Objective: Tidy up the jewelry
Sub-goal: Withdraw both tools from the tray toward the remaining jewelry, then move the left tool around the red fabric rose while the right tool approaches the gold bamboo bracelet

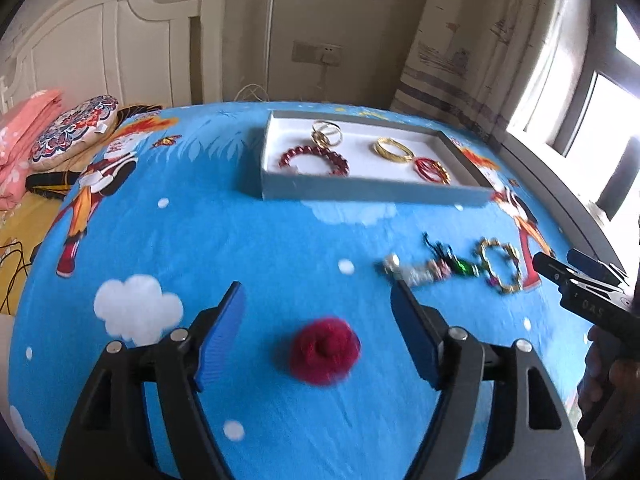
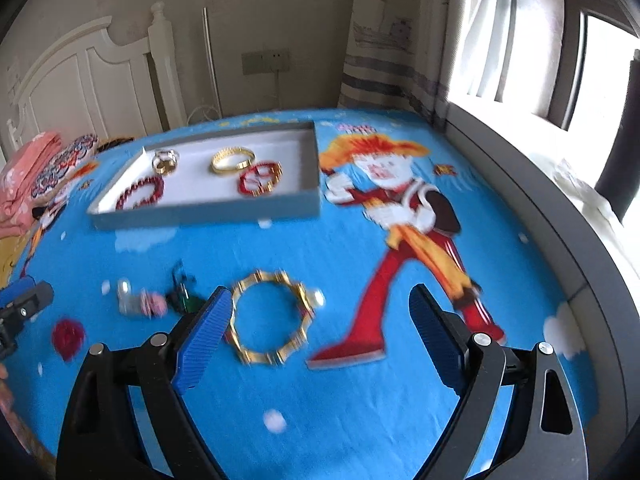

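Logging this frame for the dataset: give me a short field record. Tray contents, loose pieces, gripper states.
surface: blue cartoon bedsheet
tray: grey-walled tray, white inside, at the far side of the sheet
in tray: dark red bead bracelet; gold rings; gold bangle; red-and-gold bracelet
loose on sheet: red fuzzy hair tie; gold link bracelet; blurred cluster of small trinkets
left gripper: open, hair tie between the jaws, not gripped
right gripper: open, over the gold link bracelet, holding nothing

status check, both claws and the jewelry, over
Left claw open over red scrunchie. Right claw open at gold bracelet. Nothing blocking tray.
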Available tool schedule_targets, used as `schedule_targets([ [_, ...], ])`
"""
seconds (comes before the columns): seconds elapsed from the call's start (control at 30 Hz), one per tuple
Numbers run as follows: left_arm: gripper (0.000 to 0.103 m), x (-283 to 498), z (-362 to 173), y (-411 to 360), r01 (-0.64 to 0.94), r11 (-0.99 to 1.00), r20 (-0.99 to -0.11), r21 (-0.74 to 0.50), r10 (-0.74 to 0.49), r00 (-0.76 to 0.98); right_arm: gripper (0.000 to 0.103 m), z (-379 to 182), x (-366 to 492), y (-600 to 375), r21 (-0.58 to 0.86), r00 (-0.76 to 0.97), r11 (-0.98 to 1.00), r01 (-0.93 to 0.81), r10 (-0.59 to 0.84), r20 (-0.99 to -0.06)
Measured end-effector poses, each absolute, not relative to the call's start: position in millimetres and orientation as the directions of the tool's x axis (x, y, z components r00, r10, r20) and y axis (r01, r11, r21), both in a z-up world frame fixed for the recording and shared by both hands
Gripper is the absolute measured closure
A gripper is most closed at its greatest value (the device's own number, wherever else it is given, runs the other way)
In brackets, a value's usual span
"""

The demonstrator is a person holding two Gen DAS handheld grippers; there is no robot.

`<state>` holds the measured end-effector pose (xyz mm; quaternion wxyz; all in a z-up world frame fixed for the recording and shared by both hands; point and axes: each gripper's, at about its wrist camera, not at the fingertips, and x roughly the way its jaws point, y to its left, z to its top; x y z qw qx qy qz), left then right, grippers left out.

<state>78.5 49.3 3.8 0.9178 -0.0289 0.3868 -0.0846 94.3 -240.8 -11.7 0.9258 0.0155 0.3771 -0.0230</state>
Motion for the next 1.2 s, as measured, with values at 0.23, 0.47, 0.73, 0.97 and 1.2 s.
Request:
schedule_targets([
  [0.23,0.029,61,-9,43,0.145,0.983,-0.713,-0.108,-0.179,0.678,0.019,-30,75,-251,0.004,0.687,0.999,0.052,-0.033,-0.726],
  [0.47,0.027,59,-18,38,0.166,0.981,-0.728,-0.095,-0.183,0.661,0.019,-39,85,-243,0.028,0.667,0.999,0.024,0.005,-0.745],
  [0.73,0.042,67,-35,34,0.168,0.983,-0.750,-0.077,-0.168,0.640,0.019,-36,92,-245,0.043,0.667,0.998,0.035,0.009,-0.745],
  [0.97,0.060,70,-36,30,0.178,0.984,-0.743,-0.017,-0.131,0.656,0.019,-33,92,-236,0.034,0.674,0.999,-0.005,0.029,-0.738],
  [1.2,0.060,69,-37,31,0.180,0.983,-0.738,-0.018,-0.135,0.661,0.019,-33,94,-214,0.042,0.675,0.996,-0.074,0.081,-0.733],
])
